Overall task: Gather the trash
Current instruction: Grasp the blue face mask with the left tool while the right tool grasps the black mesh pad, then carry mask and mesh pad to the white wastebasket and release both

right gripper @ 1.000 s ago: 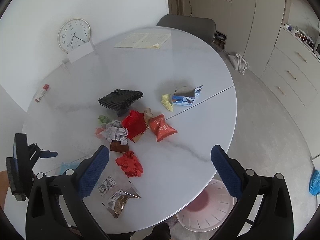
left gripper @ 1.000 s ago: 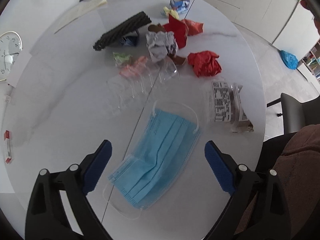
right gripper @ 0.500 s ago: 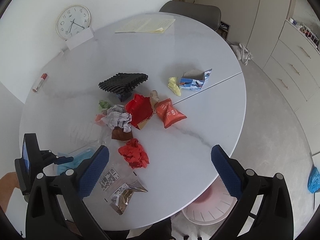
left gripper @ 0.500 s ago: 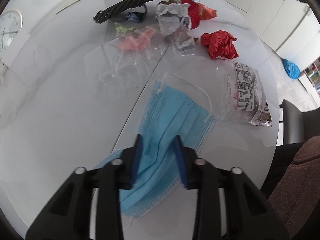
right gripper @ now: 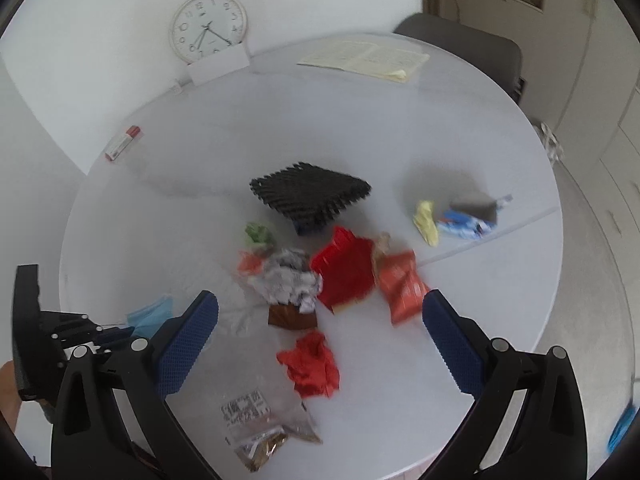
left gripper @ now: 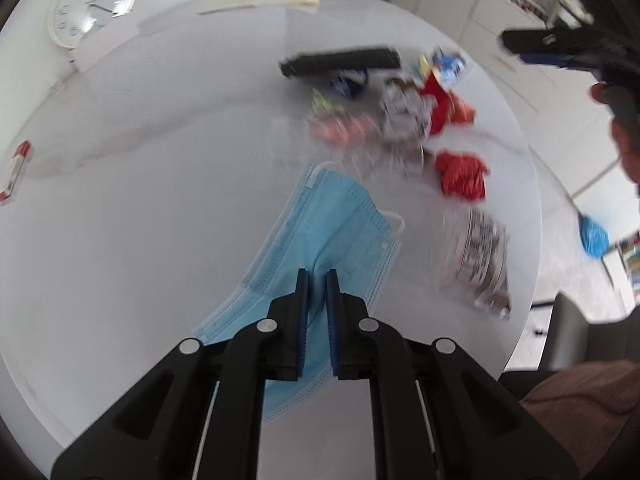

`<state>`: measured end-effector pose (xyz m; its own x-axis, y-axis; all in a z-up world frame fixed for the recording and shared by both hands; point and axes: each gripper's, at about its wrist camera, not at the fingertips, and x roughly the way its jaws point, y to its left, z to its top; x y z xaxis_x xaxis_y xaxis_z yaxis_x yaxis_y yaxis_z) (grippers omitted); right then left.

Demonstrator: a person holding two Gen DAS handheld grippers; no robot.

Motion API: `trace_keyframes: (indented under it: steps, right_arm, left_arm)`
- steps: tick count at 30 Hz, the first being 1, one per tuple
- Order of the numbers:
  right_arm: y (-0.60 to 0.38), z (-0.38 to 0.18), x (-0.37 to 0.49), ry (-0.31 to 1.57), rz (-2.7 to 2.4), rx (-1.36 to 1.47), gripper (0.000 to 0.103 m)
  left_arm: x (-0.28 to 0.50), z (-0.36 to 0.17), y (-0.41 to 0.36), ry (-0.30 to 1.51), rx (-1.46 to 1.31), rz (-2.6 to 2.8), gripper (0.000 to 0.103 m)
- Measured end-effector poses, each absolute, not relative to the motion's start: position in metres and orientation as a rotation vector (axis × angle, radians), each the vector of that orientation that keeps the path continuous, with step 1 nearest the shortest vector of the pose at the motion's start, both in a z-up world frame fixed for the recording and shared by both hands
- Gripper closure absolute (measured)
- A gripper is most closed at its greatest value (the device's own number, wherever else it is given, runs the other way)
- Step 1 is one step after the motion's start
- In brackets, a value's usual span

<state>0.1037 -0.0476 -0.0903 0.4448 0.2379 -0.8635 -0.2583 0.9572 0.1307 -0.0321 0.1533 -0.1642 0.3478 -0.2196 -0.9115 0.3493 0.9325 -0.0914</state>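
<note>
My left gripper (left gripper: 317, 276) is shut on a blue face mask (left gripper: 336, 224), pinching a fold of it just above the white round table (left gripper: 160, 184). The mask also shows in the right wrist view (right gripper: 150, 314), beside the left gripper (right gripper: 120, 334). My right gripper (right gripper: 320, 316) is open and empty, high above the trash pile. The pile holds a crumpled red wrapper (right gripper: 312, 364), a clear labelled bag (right gripper: 260, 424), crumpled grey paper (right gripper: 288, 280), a red sheet (right gripper: 344, 272) and an orange packet (right gripper: 400, 284).
A black ridged mat (right gripper: 308, 192) lies behind the pile. A yellow scrap (right gripper: 426, 220) and a blue torn carton (right gripper: 468, 220) lie to the right. A clock (right gripper: 208, 26), papers (right gripper: 364, 58) and a red-and-white tube (right gripper: 122, 144) sit at the far side. A grey chair (right gripper: 480, 52) stands behind.
My left gripper went from wide open to shut on the mask and has tilted up, lifting the pinched fold. My right gripper has dropped lower and closer to the pile, still open.
</note>
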Motion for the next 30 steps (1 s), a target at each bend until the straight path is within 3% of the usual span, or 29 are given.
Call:
trace_keyframes:
  steps: [8,13,14,16,19,30]
  right_arm:
    - [0.039,-0.127,0.182,1.064,0.510,-0.372,0.016]
    - [0.076,-0.169,0.210,1.104,0.516,-0.587,0.034]
    - [0.080,-0.177,0.213,1.117,0.518,-0.622,0.041]
    - [0.083,-0.189,0.215,1.147,0.515,-0.672,0.066]
    - [0.078,-0.191,0.218,1.173,0.524,-0.651,0.081]
    - [0.033,-0.113,0.234,1.021,0.522,-0.182,0.085]
  left_arm:
    - [-0.010,-0.110,0.179,1.049,0.028,-0.272,0.094]
    - [0.012,-0.107,0.189,1.039,-0.002,-0.231,0.094]
    - [0.016,-0.109,0.189,1.042,-0.007,-0.228,0.094]
    - [0.025,-0.113,0.191,1.050,-0.015,-0.229,0.094]
    - [0.037,-0.119,0.193,1.052,-0.015,-0.237,0.094]
    - [0.066,-0.101,0.176,1.007,0.012,-0.296,0.094]
